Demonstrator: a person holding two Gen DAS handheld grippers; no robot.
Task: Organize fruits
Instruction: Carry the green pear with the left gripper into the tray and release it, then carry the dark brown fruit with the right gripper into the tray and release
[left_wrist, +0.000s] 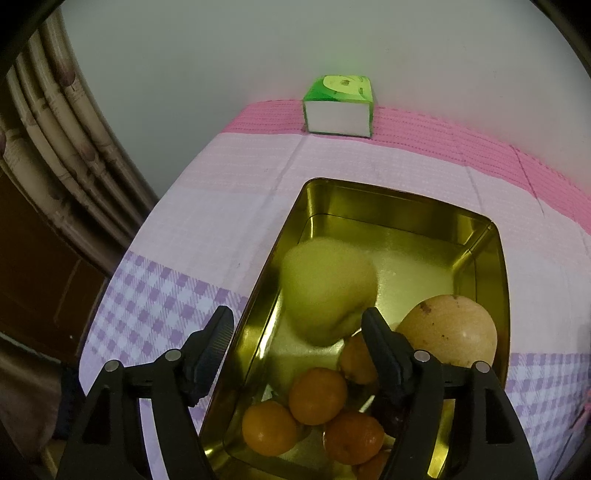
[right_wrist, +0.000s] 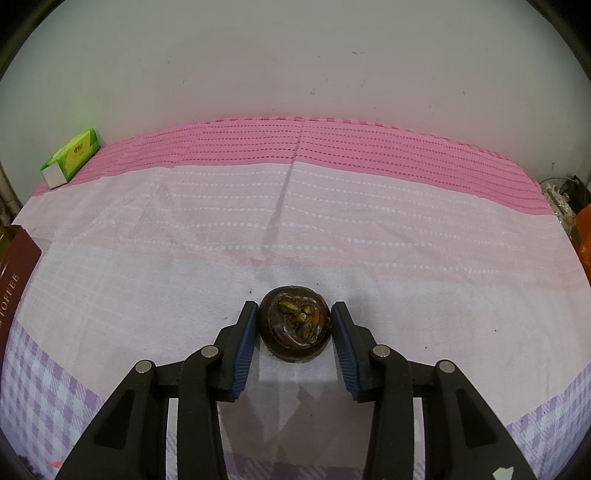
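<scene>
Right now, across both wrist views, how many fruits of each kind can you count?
Oranges: 5 (one cut off by the frame edge)
Green apple: 1
Pear: 1
Dark brown fruit: 1
Total: 8

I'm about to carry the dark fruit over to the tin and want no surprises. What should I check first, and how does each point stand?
1. Right gripper closed on the mangosteen: ok, both pads touch it.
2. Left gripper empty: ok, the blurred green apple is beyond its open fingers.
3. Apple settled in the gold tin: cannot tell.
4. Free space in the tin: ok, far end bare.
5. Mangosteen clear of the tablecloth: cannot tell.
</scene>
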